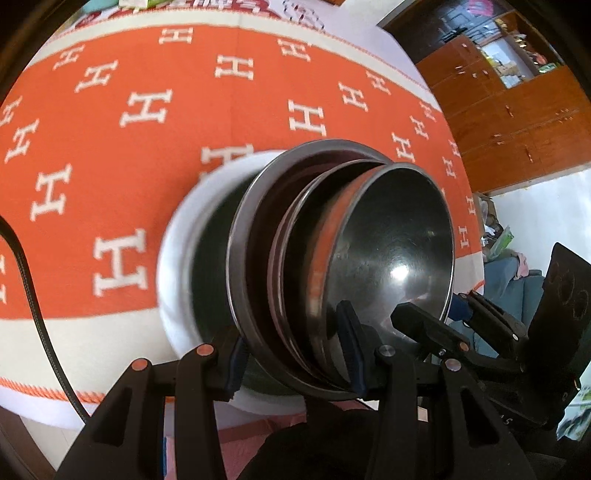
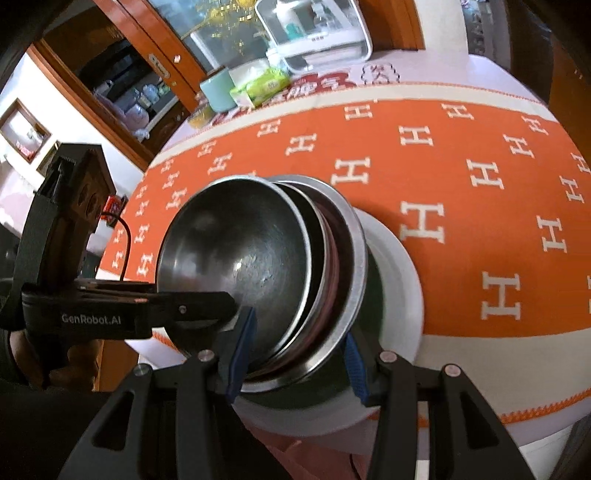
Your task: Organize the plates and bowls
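A stack of steel bowls (image 1: 391, 243) and steel plates (image 1: 255, 254) rests on a white plate (image 1: 173, 266), all tilted above the orange tablecloth. The same stack shows in the right wrist view, with the top bowl (image 2: 236, 258) and the white plate (image 2: 402, 280). My left gripper (image 1: 295, 365) is shut on the stack's edge, one finger inside the top bowl and one under the white plate. My right gripper (image 2: 299, 362) is shut on the stack from the other side. Each gripper shows in the other's view, the right (image 1: 436, 325) and the left (image 2: 192, 306).
The table carries an orange cloth (image 1: 147, 110) with white H marks. At its far end stand a mint cup (image 2: 219, 90), a green tissue pack (image 2: 262, 86) and a white appliance (image 2: 314, 33). Wooden cabinets (image 1: 517, 122) line the wall. A black cable (image 1: 33, 291) hangs left.
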`<state>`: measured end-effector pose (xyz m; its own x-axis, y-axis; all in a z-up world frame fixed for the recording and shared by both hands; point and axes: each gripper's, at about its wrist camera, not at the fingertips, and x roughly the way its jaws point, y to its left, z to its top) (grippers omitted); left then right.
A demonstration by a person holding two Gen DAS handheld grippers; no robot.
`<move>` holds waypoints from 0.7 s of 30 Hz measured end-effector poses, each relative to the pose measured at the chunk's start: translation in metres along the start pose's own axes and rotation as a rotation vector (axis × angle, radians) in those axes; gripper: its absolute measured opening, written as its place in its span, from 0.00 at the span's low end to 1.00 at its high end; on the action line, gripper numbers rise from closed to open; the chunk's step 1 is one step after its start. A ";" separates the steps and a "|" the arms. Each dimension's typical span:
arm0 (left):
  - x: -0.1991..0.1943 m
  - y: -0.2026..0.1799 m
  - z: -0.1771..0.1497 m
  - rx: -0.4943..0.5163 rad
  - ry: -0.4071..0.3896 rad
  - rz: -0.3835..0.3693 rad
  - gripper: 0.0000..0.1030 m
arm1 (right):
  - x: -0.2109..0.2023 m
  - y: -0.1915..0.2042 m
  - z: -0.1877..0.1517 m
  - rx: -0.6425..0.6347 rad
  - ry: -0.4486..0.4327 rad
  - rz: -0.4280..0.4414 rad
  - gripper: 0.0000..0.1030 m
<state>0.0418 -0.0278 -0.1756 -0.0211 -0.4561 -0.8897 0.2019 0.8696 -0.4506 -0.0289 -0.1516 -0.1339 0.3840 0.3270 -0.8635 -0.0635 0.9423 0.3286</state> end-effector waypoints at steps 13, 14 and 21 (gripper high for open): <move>0.012 0.000 -0.012 -0.158 -0.014 0.072 0.47 | 0.002 -0.029 0.002 -0.146 0.093 0.108 0.46; 0.011 0.000 -0.012 -0.166 -0.017 0.085 0.48 | 0.003 -0.030 0.002 -0.151 0.094 0.114 0.46; -0.005 -0.003 -0.005 -0.146 -0.050 0.176 0.59 | 0.001 -0.031 0.009 -0.175 0.091 0.130 0.50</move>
<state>0.0366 -0.0276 -0.1704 0.0513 -0.3002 -0.9525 0.0546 0.9532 -0.2975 -0.0185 -0.1811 -0.1422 0.2779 0.4443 -0.8517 -0.2692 0.8871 0.3749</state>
